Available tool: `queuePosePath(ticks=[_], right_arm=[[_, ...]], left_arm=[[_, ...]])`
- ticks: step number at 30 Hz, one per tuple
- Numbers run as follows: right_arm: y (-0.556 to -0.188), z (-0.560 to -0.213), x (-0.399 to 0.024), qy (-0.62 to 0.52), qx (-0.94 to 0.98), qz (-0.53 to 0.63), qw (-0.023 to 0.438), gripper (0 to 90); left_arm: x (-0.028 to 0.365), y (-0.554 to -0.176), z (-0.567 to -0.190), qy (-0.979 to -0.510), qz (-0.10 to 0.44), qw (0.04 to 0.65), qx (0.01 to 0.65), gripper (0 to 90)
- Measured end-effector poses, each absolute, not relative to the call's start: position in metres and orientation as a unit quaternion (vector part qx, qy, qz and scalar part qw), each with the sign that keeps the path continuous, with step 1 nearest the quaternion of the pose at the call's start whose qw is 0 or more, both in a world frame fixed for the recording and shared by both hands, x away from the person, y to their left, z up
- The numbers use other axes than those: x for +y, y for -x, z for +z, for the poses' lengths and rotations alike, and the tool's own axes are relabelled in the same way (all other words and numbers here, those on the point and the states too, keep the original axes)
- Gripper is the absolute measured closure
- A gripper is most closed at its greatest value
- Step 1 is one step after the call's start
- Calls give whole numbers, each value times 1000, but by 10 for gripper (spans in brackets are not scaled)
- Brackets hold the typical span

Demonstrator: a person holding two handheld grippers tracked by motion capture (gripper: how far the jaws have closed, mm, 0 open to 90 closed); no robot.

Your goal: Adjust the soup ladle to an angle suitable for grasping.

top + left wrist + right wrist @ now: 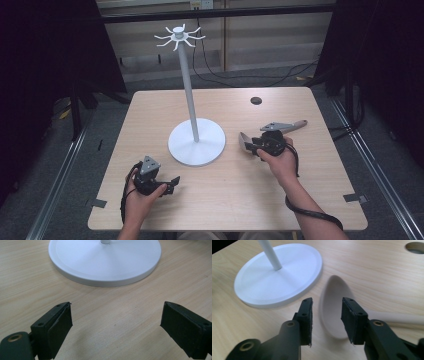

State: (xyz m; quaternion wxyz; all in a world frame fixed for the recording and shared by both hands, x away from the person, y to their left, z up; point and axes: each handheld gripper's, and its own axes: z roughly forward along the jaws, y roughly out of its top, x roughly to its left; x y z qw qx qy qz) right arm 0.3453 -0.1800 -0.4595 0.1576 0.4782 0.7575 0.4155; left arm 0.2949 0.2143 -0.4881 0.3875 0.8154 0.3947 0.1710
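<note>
White stand (196, 142) mid-tabletop (230, 190), blocking passage between claws; spoon (272, 132) just right of base; open wood nearer.

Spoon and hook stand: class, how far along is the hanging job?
Done: nothing hangs on the stand's hooks. In hand: the right gripper is open above the spoon, which lies on the table beside the stand's base. The left gripper is open, holding nothing. Left: probably gripping the spoon and hanging it.

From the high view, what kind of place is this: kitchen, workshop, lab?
Most likely a lab recording cell. A bare wooden table holds just a white hook stand and a spoon, black curtains flank it, and cables trail across the floor behind.
</note>
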Motion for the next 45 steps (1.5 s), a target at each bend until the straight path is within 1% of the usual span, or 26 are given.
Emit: queuePosePath(ticks=[3, 6, 8, 13, 16, 25, 30, 37, 45], right_arm=[[-350, -462, -169, -470, 769, 404, 154, 579], [-354, -466, -161, -463, 776, 400, 154, 621], [-357, -468, -158, -464, 777, 393, 164, 672], [-359, -470, -167, -468, 774, 397, 155, 822], [-356, -471, -173, -462, 776, 403, 147, 860], [-335, -467, -183, -447, 786, 407, 133, 874], [-310, -458, -191, -425, 798, 411, 118, 877], [-282, -458, -203, -416, 800, 415, 117, 877], [-273, -462, -211, -424, 793, 423, 114, 867]], left_arm=[[214, -295, -488, -817, 171, 386, 393, 98], [214, -295, -489, -816, 169, 387, 394, 98], [215, -295, -489, -816, 171, 386, 394, 99], [216, -295, -488, -816, 173, 384, 395, 100], [216, -295, -488, -816, 174, 384, 395, 100], [213, -295, -488, -816, 175, 385, 394, 101], [214, -294, -488, -817, 177, 383, 394, 101], [211, -293, -487, -815, 179, 385, 395, 101], [209, -296, -487, -820, 177, 382, 389, 101]])
